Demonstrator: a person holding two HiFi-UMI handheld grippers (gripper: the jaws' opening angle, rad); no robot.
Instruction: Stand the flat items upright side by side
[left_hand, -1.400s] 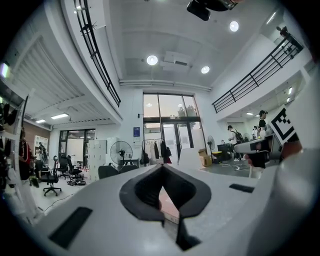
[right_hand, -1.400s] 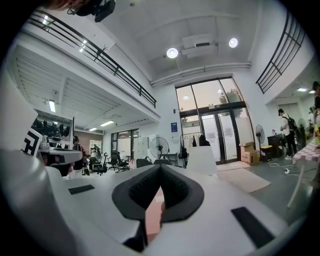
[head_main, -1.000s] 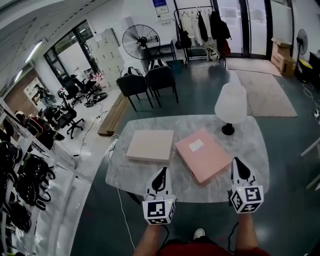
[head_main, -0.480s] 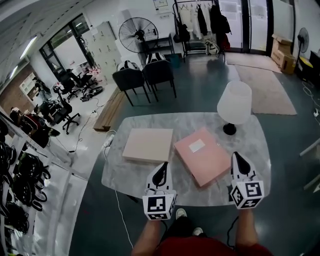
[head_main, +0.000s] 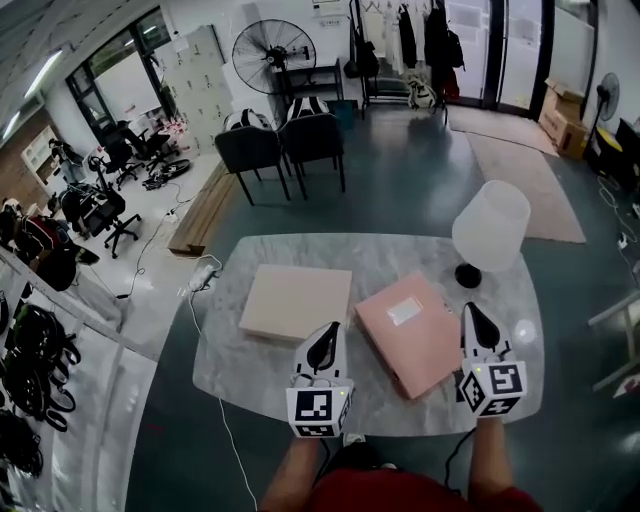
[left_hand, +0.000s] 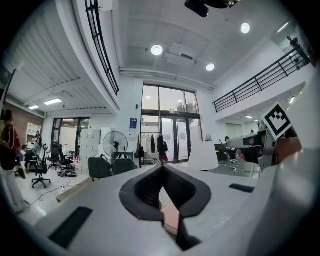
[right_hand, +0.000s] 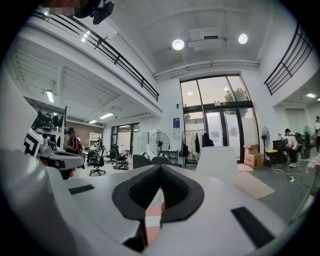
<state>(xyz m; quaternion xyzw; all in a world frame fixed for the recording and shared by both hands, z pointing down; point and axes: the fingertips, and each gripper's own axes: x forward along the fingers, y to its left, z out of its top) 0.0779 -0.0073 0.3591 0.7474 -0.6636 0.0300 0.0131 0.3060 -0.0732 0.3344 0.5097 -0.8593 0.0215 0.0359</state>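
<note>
Two flat boxes lie on the marble table (head_main: 250, 370): a beige one (head_main: 295, 302) at the left and a pink one with a white label (head_main: 412, 330) at the right, turned at an angle. My left gripper (head_main: 328, 330) is shut and empty, its tip over the gap between the two boxes near the table's front edge. Also shut and empty, my right gripper (head_main: 470, 310) hangs by the pink box's right edge. Both point level across the table. The left gripper view shows the left gripper (left_hand: 161, 169) with the pink box (left_hand: 170, 220) below its jaws. In the right gripper view the pink box (right_hand: 152, 210) likewise lies under the right gripper (right_hand: 160, 167).
A white lamp (head_main: 490, 228) on a black base stands at the table's back right corner. Two dark chairs (head_main: 282, 148) stand beyond the far edge. A white cable (head_main: 205, 330) trails down the floor at the table's left. A rug (head_main: 520, 170) lies at the back right.
The view has closed in on the table. Both grippers have moved forward together, from over the front edge to beside the boxes. Both stay shut.
</note>
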